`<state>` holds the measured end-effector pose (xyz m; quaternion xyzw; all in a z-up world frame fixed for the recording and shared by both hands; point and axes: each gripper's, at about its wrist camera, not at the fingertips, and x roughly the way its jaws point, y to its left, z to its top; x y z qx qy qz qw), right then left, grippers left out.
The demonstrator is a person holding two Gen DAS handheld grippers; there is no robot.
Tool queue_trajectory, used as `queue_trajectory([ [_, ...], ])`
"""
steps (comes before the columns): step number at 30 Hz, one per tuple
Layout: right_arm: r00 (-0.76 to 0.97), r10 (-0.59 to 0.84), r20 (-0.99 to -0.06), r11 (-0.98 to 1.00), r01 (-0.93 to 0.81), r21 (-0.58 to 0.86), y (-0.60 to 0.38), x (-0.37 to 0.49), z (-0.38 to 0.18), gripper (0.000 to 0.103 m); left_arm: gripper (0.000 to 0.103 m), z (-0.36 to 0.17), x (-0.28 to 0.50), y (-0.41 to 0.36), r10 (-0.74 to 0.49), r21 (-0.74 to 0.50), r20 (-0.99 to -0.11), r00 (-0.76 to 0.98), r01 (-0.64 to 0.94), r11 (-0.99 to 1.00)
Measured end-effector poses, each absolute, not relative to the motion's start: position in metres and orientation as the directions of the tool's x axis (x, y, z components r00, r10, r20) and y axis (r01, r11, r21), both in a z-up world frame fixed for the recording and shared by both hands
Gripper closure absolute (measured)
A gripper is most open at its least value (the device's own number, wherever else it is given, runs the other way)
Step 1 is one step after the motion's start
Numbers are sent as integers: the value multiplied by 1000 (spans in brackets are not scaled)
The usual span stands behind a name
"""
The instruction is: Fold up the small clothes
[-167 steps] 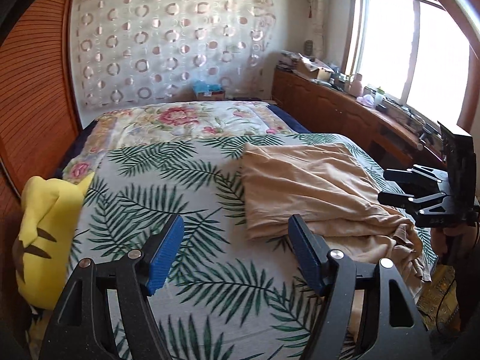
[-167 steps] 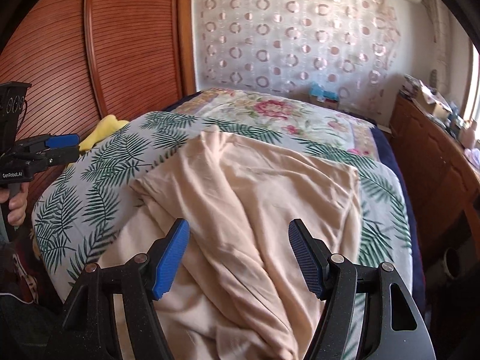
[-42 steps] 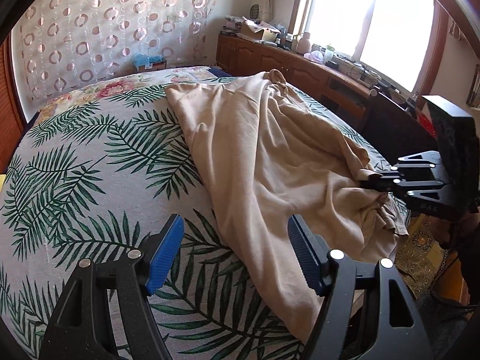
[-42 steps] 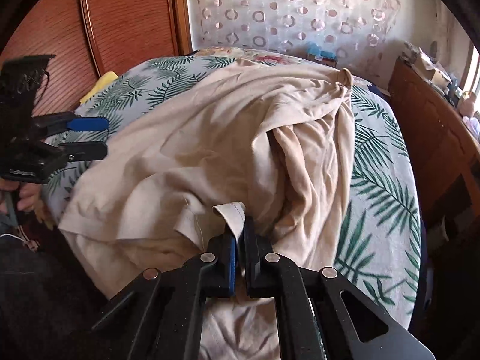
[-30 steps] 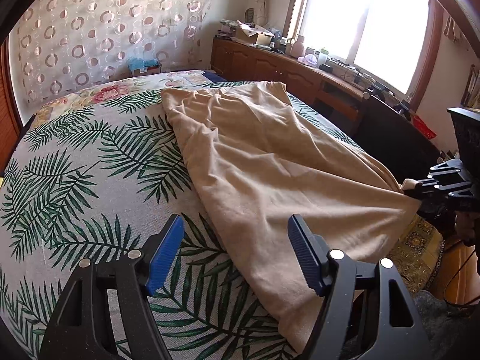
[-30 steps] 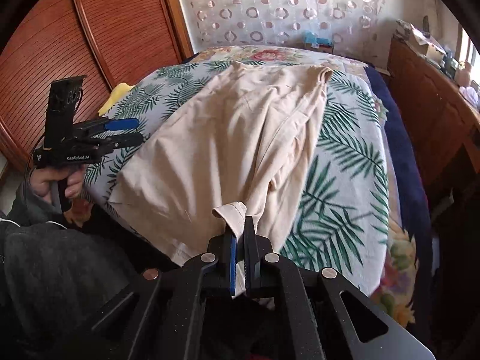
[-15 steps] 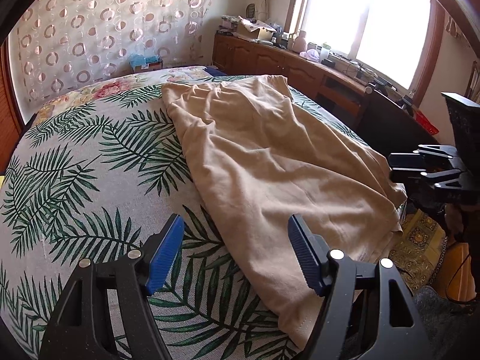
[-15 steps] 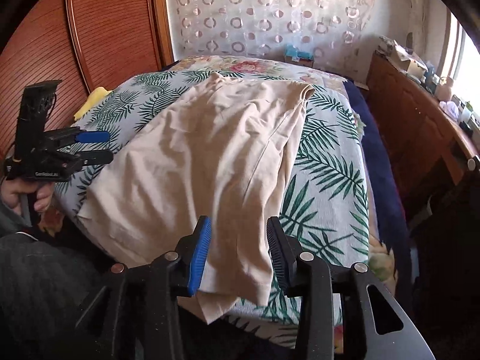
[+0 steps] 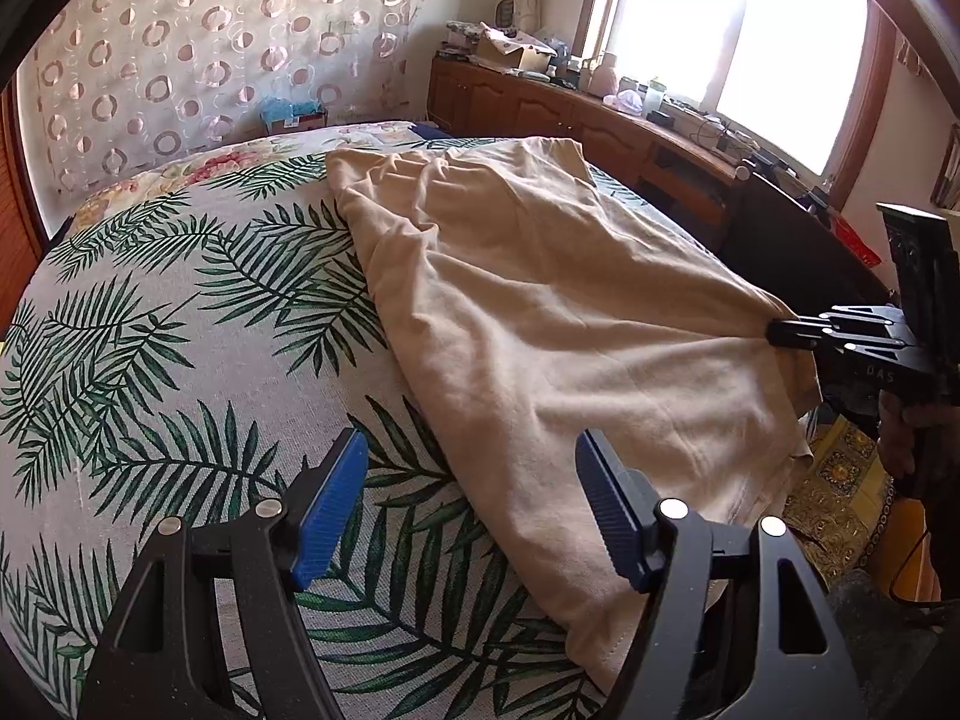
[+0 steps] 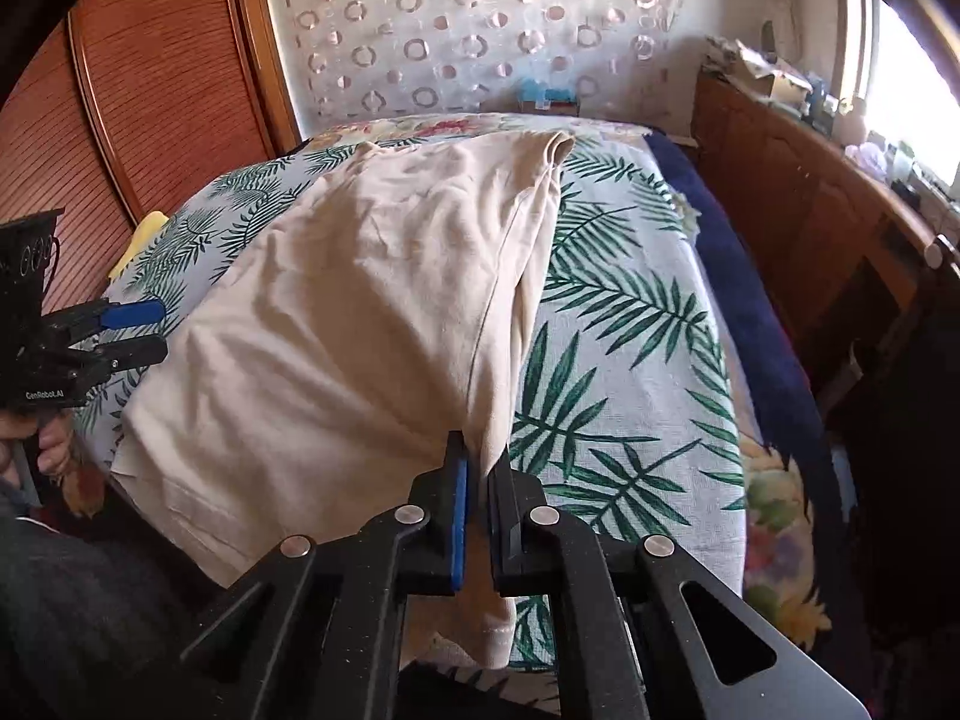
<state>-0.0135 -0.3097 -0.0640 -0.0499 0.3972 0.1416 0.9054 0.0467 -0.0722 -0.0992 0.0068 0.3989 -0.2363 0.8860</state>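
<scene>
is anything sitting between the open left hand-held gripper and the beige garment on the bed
Nothing visible. Only bare leaf-print bedspread lies between the left hand-held gripper and the beige garment, whose near edge already runs between its fingers. The right hand-held gripper is shut on the opposite edge.

A bed (image 9: 150, 312) with a palm-leaf print cover fills the room's middle, a floral quilt (image 10: 432, 126) lying at its far end. Behind it hangs a sheer curtain (image 9: 198, 60) patterned with rings. Reddish slatted wooden doors (image 10: 162, 90) line one side; a long wooden cabinet (image 9: 540, 114), cluttered on top, runs under a bright window (image 9: 738, 42) on the other side.
</scene>
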Motion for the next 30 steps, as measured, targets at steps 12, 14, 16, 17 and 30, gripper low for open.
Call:
queue_trajectory([
  [12,658,188,-729,957,-288,-14,-295,-14,-71,56,30,-100,44,-75,-415,-172,-712,566,433,885],
  [14,649,186,-738,956,-294,-18,-292,-13,-76,51,30,-100,44,-75,-415,-172,-714,564,433,885],
  [16,635,178,-752,956,-292,-21,-291,-10,-82,50,30,-101,42,-75,-413,-170,-717,562,433,885],
  [17,629,173,-758,956,-292,-24,-292,-10,-84,49,30,-102,41,-74,-414,-172,-717,561,434,885],
  [30,542,199,-816,947,-319,19,-299,-16,-85,46,44,-111,18,-64,-455,-212,-732,508,465,860],
])
